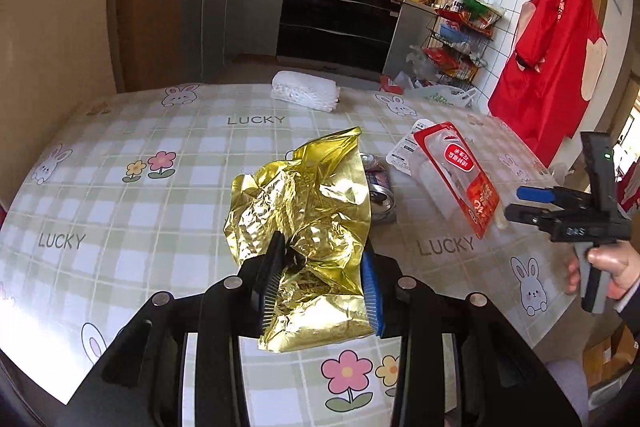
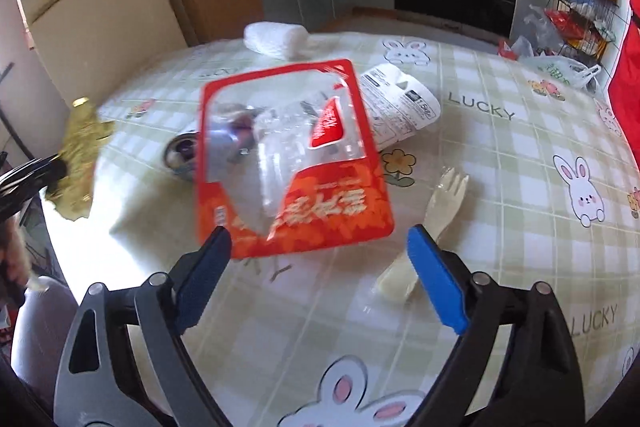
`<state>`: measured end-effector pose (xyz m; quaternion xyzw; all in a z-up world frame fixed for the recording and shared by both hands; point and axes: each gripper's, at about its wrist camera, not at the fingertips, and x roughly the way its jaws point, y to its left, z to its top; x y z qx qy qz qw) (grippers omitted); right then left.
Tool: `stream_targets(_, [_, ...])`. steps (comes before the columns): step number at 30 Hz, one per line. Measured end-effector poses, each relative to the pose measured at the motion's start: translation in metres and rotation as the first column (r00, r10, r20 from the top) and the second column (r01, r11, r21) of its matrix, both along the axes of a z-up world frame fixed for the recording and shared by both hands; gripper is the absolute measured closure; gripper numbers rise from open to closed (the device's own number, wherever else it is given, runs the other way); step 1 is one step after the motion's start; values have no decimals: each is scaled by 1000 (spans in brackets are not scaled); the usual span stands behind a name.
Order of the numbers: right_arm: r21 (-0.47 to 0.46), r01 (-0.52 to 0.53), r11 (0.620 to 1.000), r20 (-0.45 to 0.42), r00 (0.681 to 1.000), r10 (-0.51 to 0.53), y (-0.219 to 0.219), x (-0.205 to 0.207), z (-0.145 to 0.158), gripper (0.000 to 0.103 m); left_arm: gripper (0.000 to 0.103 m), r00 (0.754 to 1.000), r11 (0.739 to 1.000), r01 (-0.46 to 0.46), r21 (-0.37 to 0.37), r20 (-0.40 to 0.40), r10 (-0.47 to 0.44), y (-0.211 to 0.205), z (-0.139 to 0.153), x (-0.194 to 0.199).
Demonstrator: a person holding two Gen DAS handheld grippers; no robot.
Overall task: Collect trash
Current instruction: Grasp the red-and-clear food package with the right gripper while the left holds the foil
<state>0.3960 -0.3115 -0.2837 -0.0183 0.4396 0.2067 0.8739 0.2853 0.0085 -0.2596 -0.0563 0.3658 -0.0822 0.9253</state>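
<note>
My left gripper (image 1: 320, 259) is shut on a crumpled gold foil bag (image 1: 308, 211) and holds it above the table; the bag also shows at the left edge of the right wrist view (image 2: 80, 155). My right gripper (image 2: 320, 247) is open, its fingers just short of a red and clear plastic pouch (image 2: 292, 155) lying on the table; the pouch also shows in the left wrist view (image 1: 456, 175). A metal can (image 2: 182, 153) lies partly under the pouch. A white printed wrapper (image 2: 400, 103) lies behind it. A plastic fork (image 2: 424, 223) lies by the right finger.
The round table has a checked cloth (image 2: 500, 187) with rabbits and flowers. A white rolled bundle (image 1: 306, 91) sits at the far edge. Beyond are kitchen cabinets, an oven (image 1: 340, 23), a wire rack (image 1: 460, 39) and a red apron (image 1: 548, 59) on the wall.
</note>
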Motion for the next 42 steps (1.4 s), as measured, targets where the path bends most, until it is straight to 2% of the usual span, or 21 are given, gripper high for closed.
stream_targets(2, [32,47,998,-11,999,-47,-6,14,-7,15,68,1000,1000,-3,-5,4,3,3,2,-12])
stream_targets(6, [141,142,980,-65,989,-134,-15,36,-17,23,68,1000,1000,-16,-27,-8,15,11,2,-21])
stream_targets(8, [159,147,976,-91,987,-134,-11,41,-20,24,68,1000,999,-19,-26,-7,19,13,2,-24])
stream_targets(11, [146,137,980,-118,986,-121,-6,43,-24,37,68,1000,1000,-20,-24,-3,20,14,4,-28])
stream_targets(16, [214,147,966,-151,982,-116,-5,28,-25,42,68,1000,999,-25,-39,1,25,17,7,-35])
stream_targets(22, [252,112,961,-109,990,-87,4,-2,-7,43,68,1000,999,-14,-44,11,14,16,11,-46])
stream_targets(26, [249,94,964,-48,995,-85,6,-26,12,43,68,999,999,-18,-51,30,19,19,18,-57])
stream_targets(30, [243,72,967,12,997,-77,10,-49,31,43,68,998,998,-28,-56,58,31,22,30,-70])
stream_targets(42, [304,-35,952,155,988,-13,43,-130,92,43,68,982,996,-66,-68,171,77,42,79,-127])
